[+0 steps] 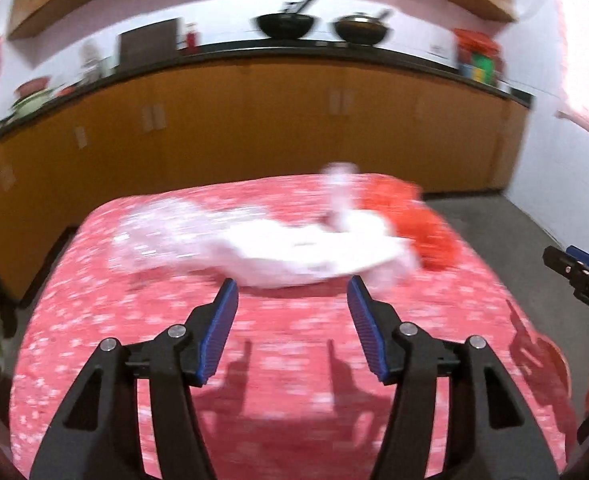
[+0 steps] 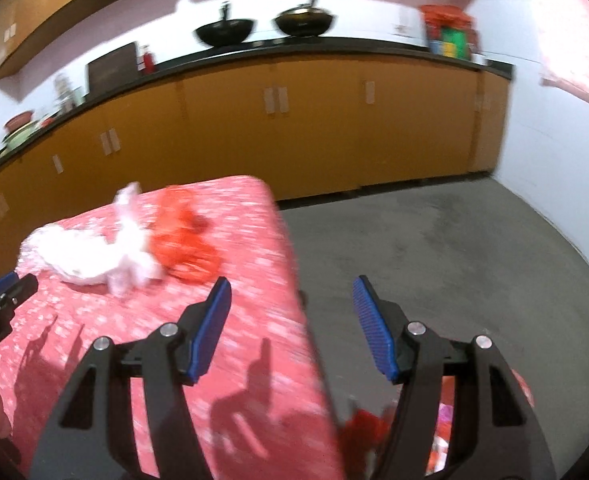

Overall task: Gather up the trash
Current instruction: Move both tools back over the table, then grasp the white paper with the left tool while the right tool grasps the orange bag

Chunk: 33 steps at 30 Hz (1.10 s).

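While both views are smeared by motion blur, the left gripper (image 1: pixel 292 294) is plainly seen with its blue-padded jaws spread apart and nothing between them. It hangs above the near part of a table covered in a red cloth with a white pattern (image 1: pixel 134 320), and its shadow falls on that cloth. The right gripper (image 2: pixel 292 296) likewise stands with jaws apart and empty, positioned over the table's right edge, with grey floor (image 2: pixel 454 260) beyond its right finger.

The trash lies toward the far half of the table: a crumpled white plastic bag (image 1: pixel 294 248), with a crumpled red plastic bag (image 1: pixel 418 224) touching its right end. Both rest on the cloth, apart from either gripper. The right gripper's tip enters the left wrist view at the right edge, near the table's side.

Below the right gripper, beside the table at floor level, red scraps (image 2: pixel 364 426) and other coloured material are partly visible; what holds them cannot be told.

Behind the table runs a line of orange-brown cabinets (image 1: pixel 254 120) under a dark counter (image 1: pixel 294 50), bearing two black woks (image 1: pixel 286 24).
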{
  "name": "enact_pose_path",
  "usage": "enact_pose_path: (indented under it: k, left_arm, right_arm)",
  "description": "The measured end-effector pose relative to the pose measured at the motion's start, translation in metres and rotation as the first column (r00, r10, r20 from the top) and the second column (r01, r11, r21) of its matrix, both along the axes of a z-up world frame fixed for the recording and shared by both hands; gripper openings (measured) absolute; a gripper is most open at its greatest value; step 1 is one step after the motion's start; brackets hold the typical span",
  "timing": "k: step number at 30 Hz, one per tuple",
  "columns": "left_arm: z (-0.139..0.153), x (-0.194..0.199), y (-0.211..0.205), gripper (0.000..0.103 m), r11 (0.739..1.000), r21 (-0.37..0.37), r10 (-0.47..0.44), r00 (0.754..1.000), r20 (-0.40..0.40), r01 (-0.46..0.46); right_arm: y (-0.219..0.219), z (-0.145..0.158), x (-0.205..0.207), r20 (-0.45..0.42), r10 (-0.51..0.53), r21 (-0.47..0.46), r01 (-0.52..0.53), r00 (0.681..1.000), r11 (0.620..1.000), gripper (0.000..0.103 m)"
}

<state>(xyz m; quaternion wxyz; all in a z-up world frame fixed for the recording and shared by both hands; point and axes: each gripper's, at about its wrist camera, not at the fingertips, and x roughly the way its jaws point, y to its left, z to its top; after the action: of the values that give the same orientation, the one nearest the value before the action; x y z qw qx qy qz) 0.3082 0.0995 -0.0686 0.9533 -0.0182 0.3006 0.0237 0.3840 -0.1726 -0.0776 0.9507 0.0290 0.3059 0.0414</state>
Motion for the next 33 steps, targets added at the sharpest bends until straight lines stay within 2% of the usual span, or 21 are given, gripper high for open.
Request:
enact_pose_path:
  k: [3, 7, 9, 15, 17, 19, 22, 24, 25, 26, 27, 29, 31, 33]
  left_arm:
    - [-0.007, 0.004, 0.028, 0.061, 0.998, -0.025, 0.05, 0.999, -0.009, -0.051]
    - [-0.01, 0.007, 0.051, 0.066, 0.997, -0.051, 0.062, 0.998, -0.003, -0.062]
    - [-0.01, 0.01, 0.058, 0.067, 0.997, -0.055, 0.056, 0.998, 0.004, -0.056]
    - [-0.006, 0.021, 0.059, 0.076, 0.997, -0.079, 0.021, 1.0, 0.023, -0.019]
    - [-0.005, 0.027, 0.058, 0.08, 0.995, -0.096, -0.002, 0.999, 0.032, 0.005]
    - [-0.004, 0.034, 0.055, 0.082, 0.995, -0.099, -0.028, 0.999, 0.037, 0.031]
    - [-0.002, 0.05, 0.043, 0.082, 0.994, -0.08, -0.072, 0.997, 0.028, 0.074]
    - [-0.004, 0.058, 0.035, 0.082, 0.993, -0.076, -0.091, 0.996, 0.009, 0.092]
    - [-0.007, 0.062, 0.032, 0.079, 0.993, -0.072, -0.095, 0.995, -0.006, 0.094]
    - [-0.01, 0.067, 0.029, 0.064, 0.993, -0.069, -0.101, 0.994, -0.033, 0.099]
    - [-0.015, 0.071, 0.027, 0.053, 0.992, -0.068, -0.108, 0.992, -0.06, 0.104]
    - [-0.027, 0.076, 0.026, 0.008, 0.991, -0.083, -0.119, 0.985, -0.128, 0.109]
    - [-0.034, 0.071, 0.028, 0.005, 0.989, -0.094, -0.124, 0.982, -0.145, 0.111]
    - [-0.031, 0.06, 0.033, 0.003, 0.989, -0.103, -0.12, 0.985, -0.124, 0.107]
  right_arm:
    - [0.041, -0.001, 0.024, -0.018, 0.063, -0.014, -0.063, 0.998, 0.998, 0.062]
    - [0.074, -0.002, 0.058, -0.038, 0.095, -0.039, -0.097, 0.995, 0.995, 0.063]
    - [0.085, -0.006, 0.073, -0.055, 0.096, -0.051, -0.099, 0.994, 0.994, 0.067]
    - [0.102, -0.025, 0.099, -0.131, 0.1, -0.052, -0.108, 0.986, 0.993, 0.067]
    - [0.102, -0.033, 0.103, -0.174, 0.121, -0.033, -0.128, 0.977, 0.991, 0.058]
    - [0.103, -0.035, 0.099, -0.175, 0.128, -0.04, -0.137, 0.976, 0.99, 0.041]
    - [0.106, -0.034, 0.088, -0.161, 0.145, -0.075, -0.159, 0.976, 0.984, 0.034]
    - [0.102, -0.034, 0.082, -0.159, 0.144, -0.071, -0.157, 0.977, 0.985, 0.034]
    - [0.102, -0.035, 0.081, -0.16, 0.144, -0.065, -0.156, 0.976, 0.986, 0.034]
    - [0.099, -0.035, 0.079, -0.161, 0.142, -0.057, -0.153, 0.977, 0.987, 0.034]
    - [0.097, -0.035, 0.077, -0.162, 0.14, -0.051, -0.15, 0.977, 0.987, 0.034]
    - [0.096, -0.035, 0.074, -0.162, 0.138, -0.041, -0.146, 0.977, 0.988, 0.034]
    - [0.091, -0.034, 0.068, -0.157, 0.136, -0.035, -0.143, 0.978, 0.989, 0.034]
    - [0.087, -0.032, 0.063, -0.148, 0.132, -0.029, -0.138, 0.98, 0.99, 0.034]
